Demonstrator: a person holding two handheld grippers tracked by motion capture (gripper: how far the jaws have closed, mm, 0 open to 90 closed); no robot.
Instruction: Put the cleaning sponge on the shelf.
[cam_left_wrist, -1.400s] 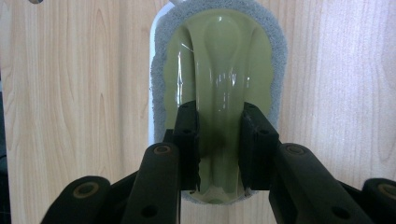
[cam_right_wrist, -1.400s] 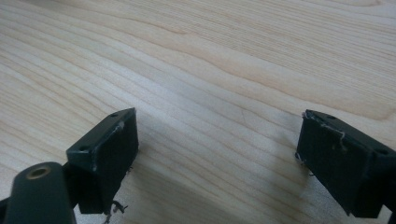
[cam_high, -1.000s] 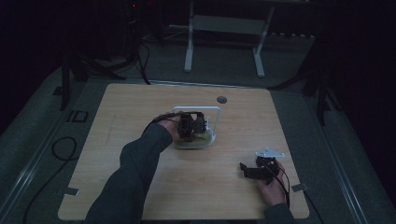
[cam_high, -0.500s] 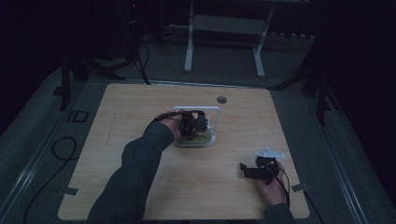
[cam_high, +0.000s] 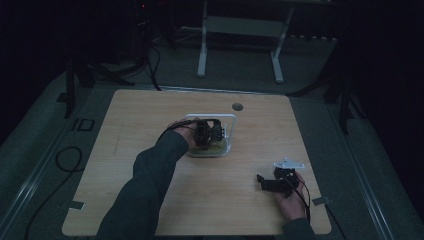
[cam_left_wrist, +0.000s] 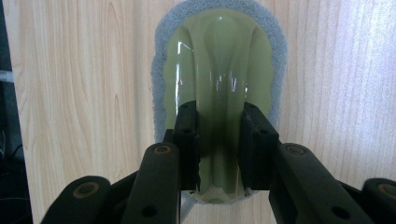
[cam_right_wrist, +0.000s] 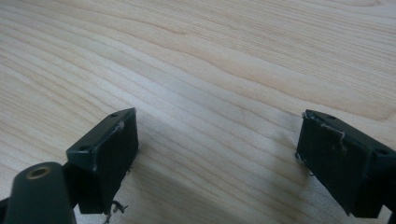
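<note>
The left gripper (cam_left_wrist: 218, 154) pinches the raised handle of a green sponge scrubber (cam_left_wrist: 219, 79) mid-table, probably for a firm hold; the right gripper (cam_right_wrist: 219, 158) waits near right, jaws spread wide, holding nothing.

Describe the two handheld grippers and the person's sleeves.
Both grippers are black. The left gripper has blocky fingers on rounded, riveted links. The right gripper carries a grey three-cornered plate and a thin dark cable. The sleeve is dark grey-green.
</note>
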